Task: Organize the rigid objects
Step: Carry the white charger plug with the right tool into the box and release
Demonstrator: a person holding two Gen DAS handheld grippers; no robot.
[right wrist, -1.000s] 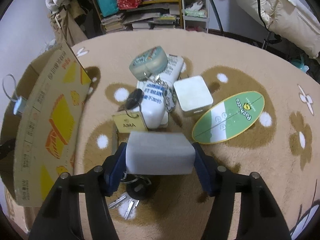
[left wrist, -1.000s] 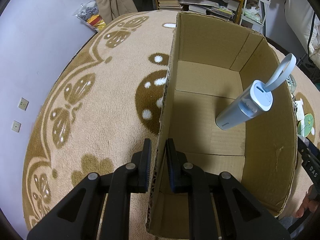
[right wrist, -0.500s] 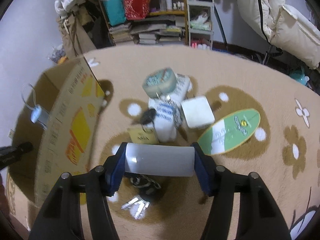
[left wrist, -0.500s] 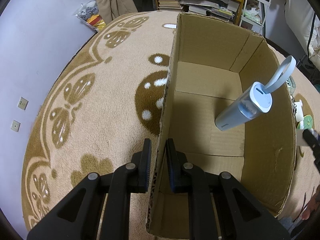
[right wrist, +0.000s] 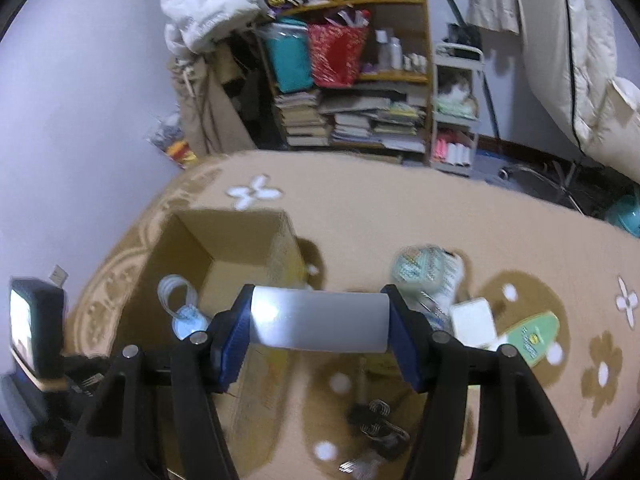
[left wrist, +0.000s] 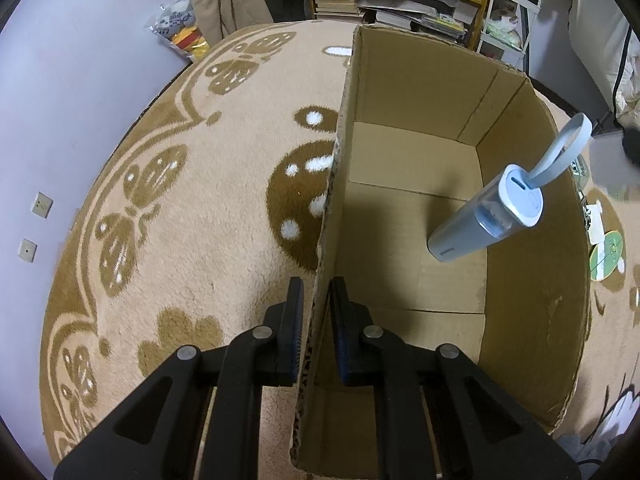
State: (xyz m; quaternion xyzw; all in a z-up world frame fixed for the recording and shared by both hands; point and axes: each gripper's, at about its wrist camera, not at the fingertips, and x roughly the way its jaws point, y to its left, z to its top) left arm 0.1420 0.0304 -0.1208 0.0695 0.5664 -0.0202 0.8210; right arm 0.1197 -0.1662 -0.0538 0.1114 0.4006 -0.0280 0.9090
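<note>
An open cardboard box (left wrist: 532,264) stands on the carpet. My left gripper (left wrist: 316,316) is shut on its left wall, one finger outside, one inside. A pale blue bottle with a loop strap (left wrist: 486,220) leans inside against the right wall. In the right wrist view my right gripper (right wrist: 318,322) is shut on a grey-white rectangular case (right wrist: 320,322), held up in the air beside the box (right wrist: 188,256); the blue bottle (right wrist: 186,316) shows inside it. Behind the case lie a mint pouch (right wrist: 416,268), a white square box (right wrist: 474,322), a green oval card (right wrist: 532,336) and keys (right wrist: 376,428).
A bookshelf (right wrist: 360,92) with books and bags stands at the carpet's far edge, next to a white trolley (right wrist: 456,120). A pale quilt (right wrist: 584,60) hangs at the right. The wall (left wrist: 60,80) runs along the carpet's left side. A small lit screen (right wrist: 30,328) sits at the far left.
My right gripper rose with the grey-white case and swung left toward the box; the objects on the carpet sank lower in its view. The left gripper kept its hold on the box wall.
</note>
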